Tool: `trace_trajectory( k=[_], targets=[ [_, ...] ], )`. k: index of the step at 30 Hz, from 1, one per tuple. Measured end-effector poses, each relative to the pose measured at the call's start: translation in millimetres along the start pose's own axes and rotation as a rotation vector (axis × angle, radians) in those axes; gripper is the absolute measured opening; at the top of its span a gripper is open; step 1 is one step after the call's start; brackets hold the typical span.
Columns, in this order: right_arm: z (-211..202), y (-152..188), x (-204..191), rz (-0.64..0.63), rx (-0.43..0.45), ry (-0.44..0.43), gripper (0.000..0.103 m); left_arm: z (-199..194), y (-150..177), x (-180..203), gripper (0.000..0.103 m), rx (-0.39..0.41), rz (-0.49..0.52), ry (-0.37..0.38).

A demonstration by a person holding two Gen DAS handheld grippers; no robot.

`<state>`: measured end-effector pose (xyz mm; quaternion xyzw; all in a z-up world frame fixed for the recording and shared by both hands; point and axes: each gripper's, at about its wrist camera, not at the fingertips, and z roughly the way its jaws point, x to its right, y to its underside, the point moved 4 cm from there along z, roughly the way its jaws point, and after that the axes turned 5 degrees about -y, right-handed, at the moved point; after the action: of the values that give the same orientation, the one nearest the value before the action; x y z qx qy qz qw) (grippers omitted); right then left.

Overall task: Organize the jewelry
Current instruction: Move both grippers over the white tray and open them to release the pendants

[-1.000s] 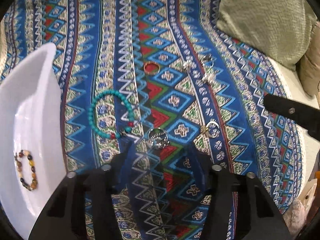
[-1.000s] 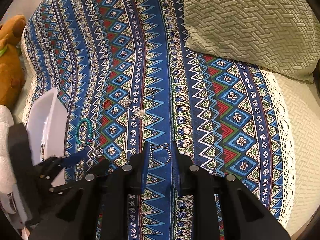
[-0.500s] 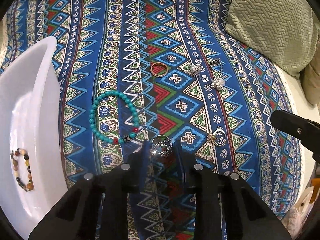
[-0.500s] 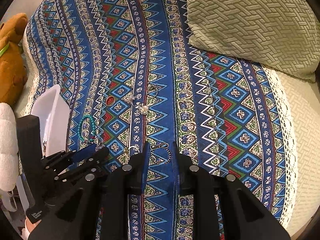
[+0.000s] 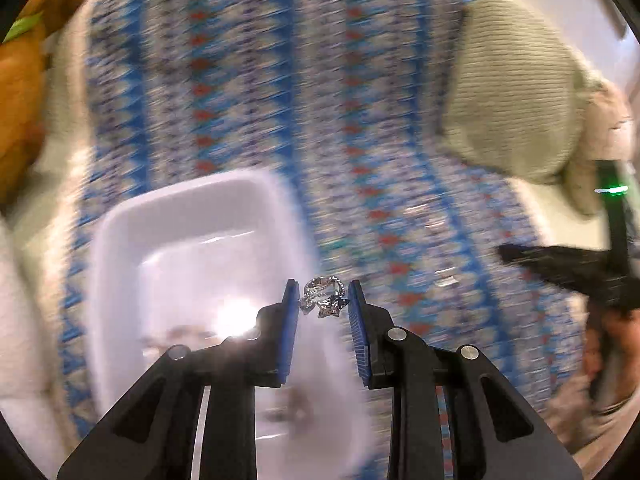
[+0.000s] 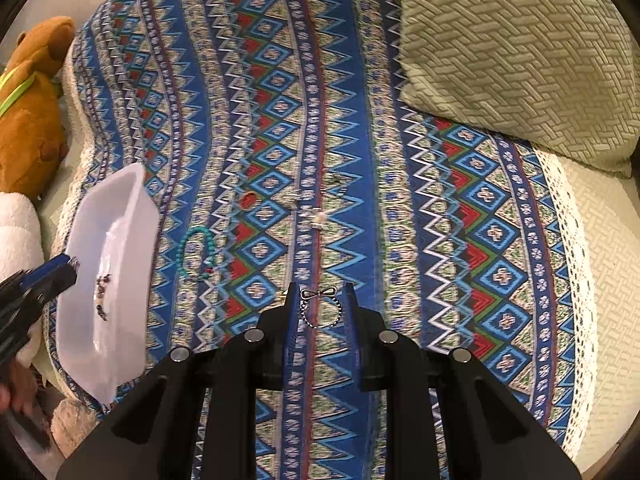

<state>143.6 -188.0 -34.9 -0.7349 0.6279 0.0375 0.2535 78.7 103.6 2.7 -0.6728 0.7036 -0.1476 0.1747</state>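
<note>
The left gripper (image 5: pixel 323 300) has lifted the silver ring (image 5: pixel 323 295) off the cloth (image 6: pixel 360 160) on the bed and swung it left. A second ago the ring lay on the cloth between parted jaws, near the turquoise bracelet (image 6: pixel 197 251); now it hangs pinched at the jaw tips, at the right rim of the white tray (image 5: pixel 120 232). The left view is smeared with motion, so the swing seems unfinished. By my reading this is the carry step, with the drop into the tray to follow.

The left jaws are clenched on the ring, with a narrow gap set by its width. A beaded bracelet (image 6: pixel 102 292) already lies in the tray.

The right gripper (image 6: pixel 320 306) has kept its place over the cloth. Its jaws stand narrowly apart on either side of a bow ring (image 6: pixel 321 308). Whether they press it or merely flank it I cannot tell.
</note>
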Motion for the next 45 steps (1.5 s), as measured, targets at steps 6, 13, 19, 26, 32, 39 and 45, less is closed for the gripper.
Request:
trace_trajectory(
  k=[6,13,19,26,32,39,45],
  targets=[
    [3,13,-44,-0.080,-0.005,-0.031,0.022,58,43,-67,0.023,-0.164,-0.060,-0.083],
    [10,31,-91,-0.175,-0.024,-0.051,0.022,77,54,-86,0.026,-0.204,-0.095,-0.100],
    [5,40,-135,-0.213,-0.033,-0.153,0.022,53,48,-91,0.045,-0.148,-0.094,-0.124],
    [32,30,-220,-0.343,-0.063,-0.207,0.022,2,31,-122,0.055,0.044,-0.258,-0.130],
    [72,43,-243,-0.389,-0.150,-0.157,0.022,3,40,-129,0.055,0.045,-0.287,-0.124],
    [77,46,-245,-0.398,-0.160,-0.169,0.039,5,36,-122,0.055,0.040,-0.286,-0.114],
    [42,37,-233,-0.370,-0.109,-0.239,0.050,1,36,-114,0.055,0.048,-0.297,-0.081]
  ],
)
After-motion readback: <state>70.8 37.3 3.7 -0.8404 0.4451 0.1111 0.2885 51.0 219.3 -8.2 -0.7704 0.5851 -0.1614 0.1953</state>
